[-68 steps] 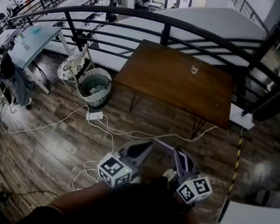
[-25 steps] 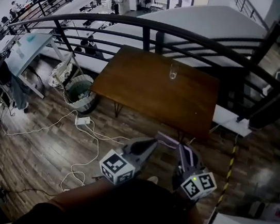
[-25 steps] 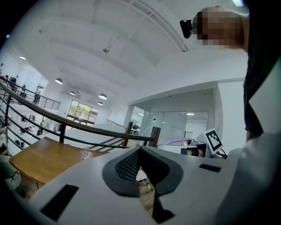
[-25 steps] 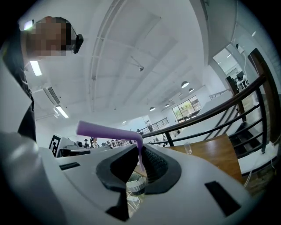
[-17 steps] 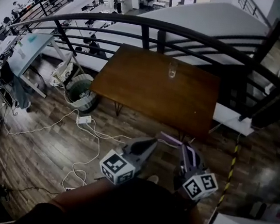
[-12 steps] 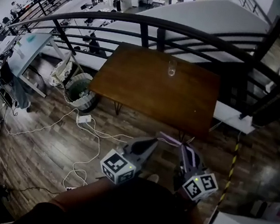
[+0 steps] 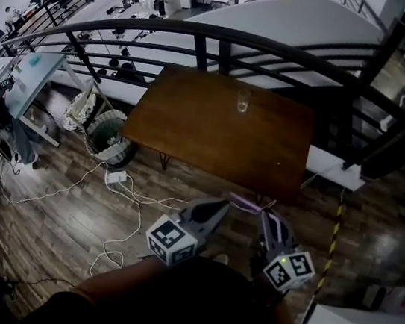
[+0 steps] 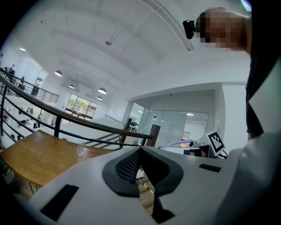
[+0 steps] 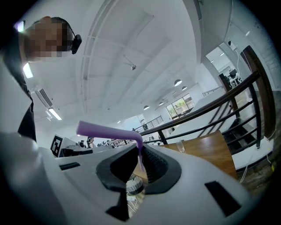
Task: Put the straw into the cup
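Note:
A clear cup (image 7: 242, 101) stands near the far edge of a brown wooden table (image 7: 207, 132), well ahead of both grippers. My right gripper (image 7: 265, 215) is shut on a bent purple straw (image 7: 245, 202), whose long end sticks out to the left. The right gripper view shows the straw (image 9: 109, 131) pinched between the pads of the gripper (image 9: 140, 153), with the cup (image 9: 181, 146) far off on the table (image 9: 206, 147). My left gripper (image 7: 219, 204) is shut and holds nothing. In the left gripper view the gripper (image 8: 140, 151) points towards the cup (image 8: 80, 150).
A curved black railing (image 7: 280, 48) runs behind the table, with a drop to a lower floor beyond. A wire wastebasket (image 7: 108, 138) stands left of the table. White cables (image 7: 129, 199) and a power strip (image 7: 116, 177) lie on the wooden floor. Yellow-black tape (image 7: 334, 238) runs at right.
The table and cup have drifted left and a little nearer in the head view. Both grippers keep their pose, and the straw stays in the right one.

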